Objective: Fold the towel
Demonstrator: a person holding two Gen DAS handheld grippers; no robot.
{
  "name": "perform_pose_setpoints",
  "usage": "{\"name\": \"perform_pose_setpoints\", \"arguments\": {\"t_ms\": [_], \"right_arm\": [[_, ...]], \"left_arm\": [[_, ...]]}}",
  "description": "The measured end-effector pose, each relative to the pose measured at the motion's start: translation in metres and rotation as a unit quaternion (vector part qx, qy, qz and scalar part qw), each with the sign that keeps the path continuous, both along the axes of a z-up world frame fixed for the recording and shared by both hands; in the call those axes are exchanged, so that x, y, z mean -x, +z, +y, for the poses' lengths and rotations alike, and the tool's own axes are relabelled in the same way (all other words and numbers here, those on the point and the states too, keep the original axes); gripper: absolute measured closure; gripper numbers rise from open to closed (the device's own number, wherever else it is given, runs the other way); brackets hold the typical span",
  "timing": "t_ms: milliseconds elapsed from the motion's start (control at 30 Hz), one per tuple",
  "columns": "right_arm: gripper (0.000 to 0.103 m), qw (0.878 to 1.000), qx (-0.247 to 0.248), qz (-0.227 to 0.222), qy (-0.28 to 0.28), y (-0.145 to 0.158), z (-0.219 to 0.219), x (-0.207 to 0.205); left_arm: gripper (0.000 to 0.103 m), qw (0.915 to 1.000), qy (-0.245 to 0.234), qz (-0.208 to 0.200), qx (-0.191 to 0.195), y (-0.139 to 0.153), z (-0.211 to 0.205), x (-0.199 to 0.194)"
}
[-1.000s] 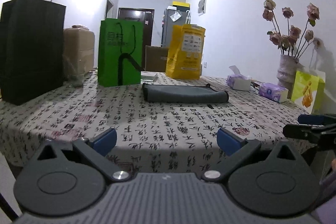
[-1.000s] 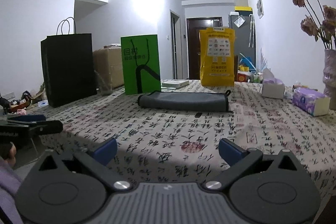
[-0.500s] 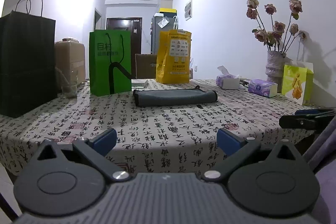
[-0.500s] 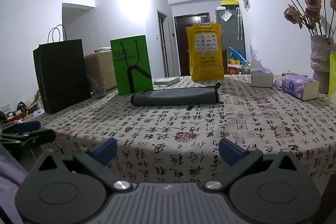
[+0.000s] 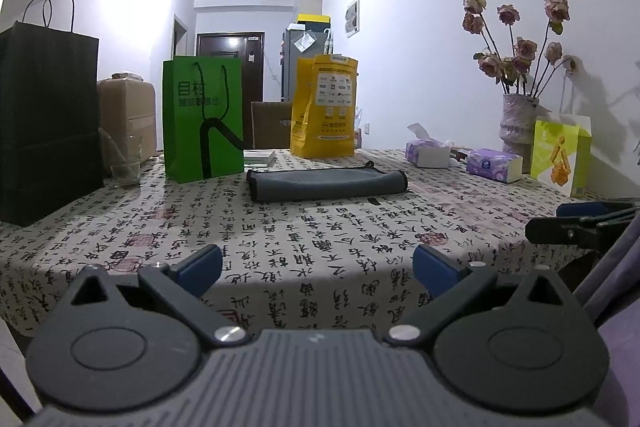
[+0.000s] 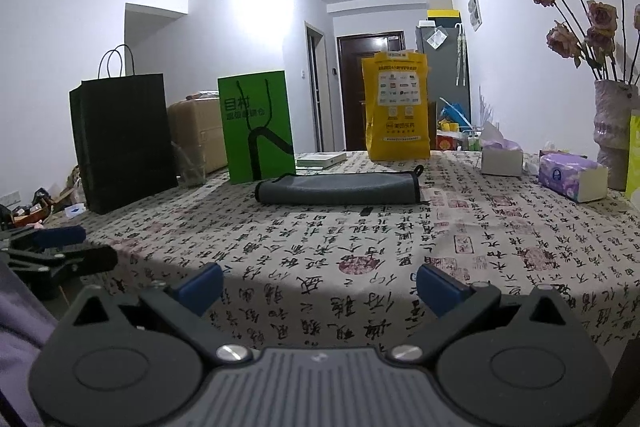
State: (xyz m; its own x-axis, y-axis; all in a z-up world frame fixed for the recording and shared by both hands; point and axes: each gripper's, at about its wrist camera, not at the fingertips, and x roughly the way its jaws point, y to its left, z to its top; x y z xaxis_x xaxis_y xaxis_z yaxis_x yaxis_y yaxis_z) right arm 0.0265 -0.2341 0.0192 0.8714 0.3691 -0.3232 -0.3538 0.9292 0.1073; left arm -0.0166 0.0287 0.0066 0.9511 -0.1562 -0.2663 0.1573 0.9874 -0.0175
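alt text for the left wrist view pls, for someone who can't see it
The open left gripper hangs at the near edge of a table with a calligraphy-print cloth, empty, pointing at a gray folded towel lying mid-table. Behind the towel stand black, green and yellow bags.

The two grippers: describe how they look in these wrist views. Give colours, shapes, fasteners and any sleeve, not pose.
The left gripper and right gripper look alike: black linkage arms with round discs, silver screws, a ribbed grey body, and fingers tipped with blue pads. No cables show. A purple sleeve sits at the frame edge beside each.
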Motion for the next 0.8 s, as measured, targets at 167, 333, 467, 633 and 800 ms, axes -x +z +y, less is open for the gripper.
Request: {"name": "perform_pose_setpoints", "arguments": {"t_ms": [167,333,467,633,800], "right_arm": [[0.0,1.0,-0.001,-0.001,0.0,0.0,0.0004,-0.0004],[0.0,1.0,-0.002,0.002,0.004,-0.0014,0.0017,0.0001],[0.0,1.0,-0.003,0.003,0.002,-0.0023,0.0011,0.0002],[0.0,1.0,-0.003,0.005,0.003,-0.0023,0.0006,-0.0008],[0.0,1.0,-0.004,0.006,0.003,-0.0023,0.0002,-0.001]], "left_arm": [[0.0,1.0,0.0,0.0,0.0,0.0002,-0.0001,0.0003],[0.0,1.0,-0.002,0.0,0.0,0.0002,0.0004,0.0003],[0.0,1.0,-0.002,0.0,0.001,0.0002,-0.0002,0.0011],[0.0,1.0,-0.002,0.001,0.001,0.0003,-0.001,0.0013],[0.0,1.0,-0.002,0.001,0.001,0.0002,-0.0008,0.0012]]}}
